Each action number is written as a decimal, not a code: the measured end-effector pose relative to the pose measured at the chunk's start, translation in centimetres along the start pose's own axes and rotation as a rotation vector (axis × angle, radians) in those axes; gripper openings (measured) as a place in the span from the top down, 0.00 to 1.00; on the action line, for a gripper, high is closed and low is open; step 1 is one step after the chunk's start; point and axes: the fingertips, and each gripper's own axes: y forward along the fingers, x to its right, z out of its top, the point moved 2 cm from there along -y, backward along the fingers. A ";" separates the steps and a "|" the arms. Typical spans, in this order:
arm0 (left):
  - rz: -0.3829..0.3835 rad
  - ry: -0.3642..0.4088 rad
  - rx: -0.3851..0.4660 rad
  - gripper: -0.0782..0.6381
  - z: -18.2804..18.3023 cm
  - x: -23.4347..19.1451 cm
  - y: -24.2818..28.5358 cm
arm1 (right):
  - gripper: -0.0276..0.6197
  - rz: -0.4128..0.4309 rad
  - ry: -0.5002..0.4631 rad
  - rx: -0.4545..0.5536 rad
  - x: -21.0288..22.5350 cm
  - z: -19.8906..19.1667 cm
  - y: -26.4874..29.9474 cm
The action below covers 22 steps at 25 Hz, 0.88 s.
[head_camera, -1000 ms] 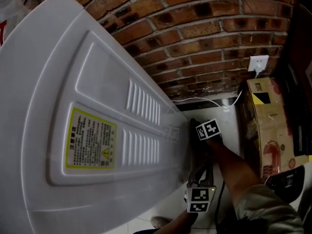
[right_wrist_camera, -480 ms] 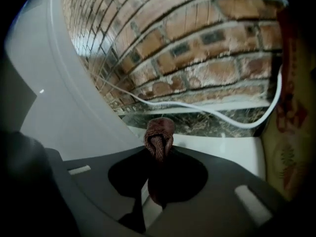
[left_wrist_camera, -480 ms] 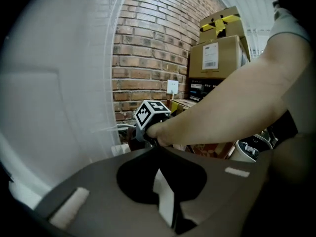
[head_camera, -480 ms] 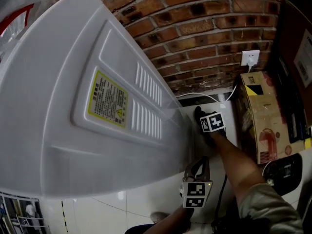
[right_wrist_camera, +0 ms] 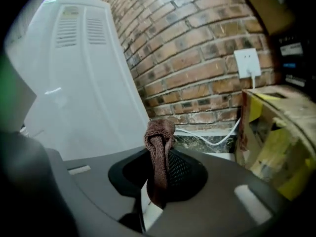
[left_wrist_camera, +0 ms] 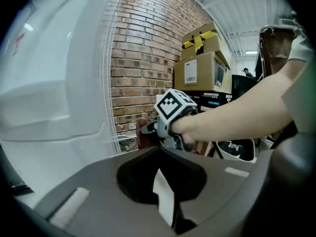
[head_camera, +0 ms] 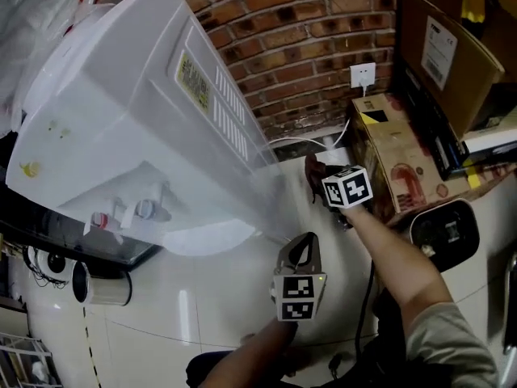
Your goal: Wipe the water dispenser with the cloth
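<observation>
Broadly, a brick wall (head_camera: 299,47) fills the background, and the white water dispenser (head_camera: 137,128) stands against it, its vented back panel with a yellow label facing the head view and its two taps (head_camera: 121,211) low at the left. Right of it sits a printed cardboard box (head_camera: 396,156) beneath a white wall socket (head_camera: 363,75). The right hand-held gripper (head_camera: 311,176) is near the dispenser's lower rear corner, its jaws pressed together on a brown cloth (right_wrist_camera: 159,152) that bunches up beyond the tips; whether the cloth touches the white panel I cannot tell. The left hand-held gripper (head_camera: 300,249) is lower and nearer the person, jaws closed with nothing between them.
</observation>
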 end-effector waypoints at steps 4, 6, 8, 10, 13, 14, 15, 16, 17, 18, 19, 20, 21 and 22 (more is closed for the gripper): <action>-0.006 0.022 0.027 0.89 0.6 0.1 -2.1 | 0.85 -0.038 0.003 0.037 -1.6 -0.8 -5.2; 0.001 0.024 0.043 0.89 0.9 -0.6 -2.7 | 0.85 -0.051 -0.018 0.031 -3.2 -1.5 -7.2; 0.024 0.032 0.052 0.89 0.8 -1.4 -3.1 | 0.85 -0.058 -0.082 0.007 -5.2 -2.0 -8.7; 0.047 0.023 0.046 0.89 0.1 -2.1 -3.4 | 0.85 -0.060 -0.156 -0.034 -6.7 -2.9 -9.9; 0.048 0.001 0.038 0.89 -1.0 -1.6 -4.4 | 0.85 -0.051 -0.169 -0.080 -7.7 -5.9 -10.7; 0.037 0.003 0.038 0.89 -1.2 -1.3 -4.6 | 0.85 -0.053 -0.158 -0.092 -7.5 -7.1 -10.7; 0.027 0.009 0.036 0.89 -1.5 -1.0 -4.7 | 0.85 -0.057 -0.152 -0.106 -7.2 -8.3 -10.4; 0.022 0.014 0.027 0.89 -2.0 -0.9 -4.8 | 0.85 -0.063 -0.148 -0.124 -6.9 -9.7 -10.0; 0.019 0.017 0.012 0.89 -2.7 -0.8 -4.9 | 0.85 -0.070 -0.139 -0.146 -6.4 -11.3 -9.5; 0.019 0.016 -0.006 0.89 -3.5 -0.8 -5.1 | 0.85 -0.078 -0.127 -0.170 -5.8 -13.1 -9.0; 0.018 0.012 -0.023 0.89 -4.2 -0.8 -5.3 | 0.85 -0.089 -0.111 -0.197 -5.2 -14.9 -8.4; 0.018 0.006 -0.037 0.89 -4.8 -0.9 -5.4 | 0.85 -0.103 -0.091 -0.224 -4.4 -16.6 -7.9; 0.018 -0.001 -0.049 0.89 -5.2 -0.9 -5.5 | 0.85 -0.114 -0.067 -0.249 -3.6 -18.0 -7.5; 0.019 -0.010 -0.058 0.89 -5.6 -1.1 -5.6 | 0.85 -0.120 -0.041 -0.272 -2.9 -19.4 -7.0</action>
